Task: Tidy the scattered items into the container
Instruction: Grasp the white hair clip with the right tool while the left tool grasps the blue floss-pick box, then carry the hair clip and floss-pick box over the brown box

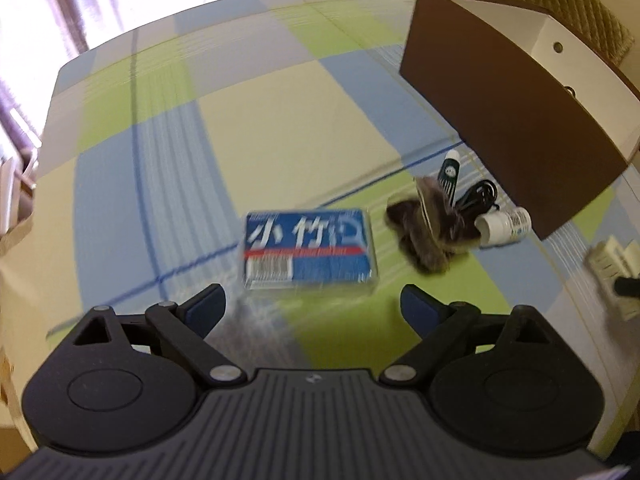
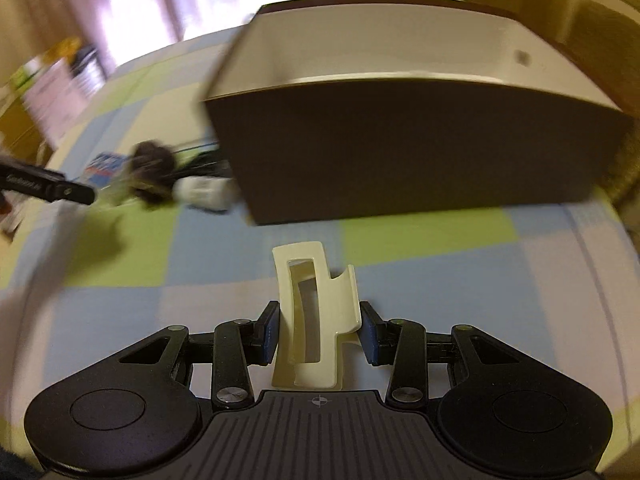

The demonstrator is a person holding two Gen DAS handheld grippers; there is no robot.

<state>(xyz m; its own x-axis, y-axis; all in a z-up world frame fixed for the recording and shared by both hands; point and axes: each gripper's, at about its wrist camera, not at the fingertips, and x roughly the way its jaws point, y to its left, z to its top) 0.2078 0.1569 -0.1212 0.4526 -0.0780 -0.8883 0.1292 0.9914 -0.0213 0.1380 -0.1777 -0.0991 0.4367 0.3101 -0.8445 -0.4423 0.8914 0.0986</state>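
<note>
Over the checked blue, green and cream cloth of the worktop, our left claw hangs with its blue-padded fingers spread wide and nothing between them. Just ahead of it lies a flat blue plastic-wrapped packet with white characters and a red stripe. To the right of the packet sits a dark brown furry item, with a dark green and white tube and a coiled black cord behind it, and a small white bottle on its side just beside them. All of these lie on the cloth, outside the brown box with a white inside, which stands at the right, near the bottle.

From the right wrist, our right claw is closed on a cream plastic hair clip, its blue pads pressing on both sides, and the clip stands between them. The brown box is straight ahead, its open white inside facing up, and the clip is outside it. To the left of the box we see, blurred, the furry item, the white bottle close to the box wall, and the blue packet. The left claw's black finger reaches in from the left edge.
</note>
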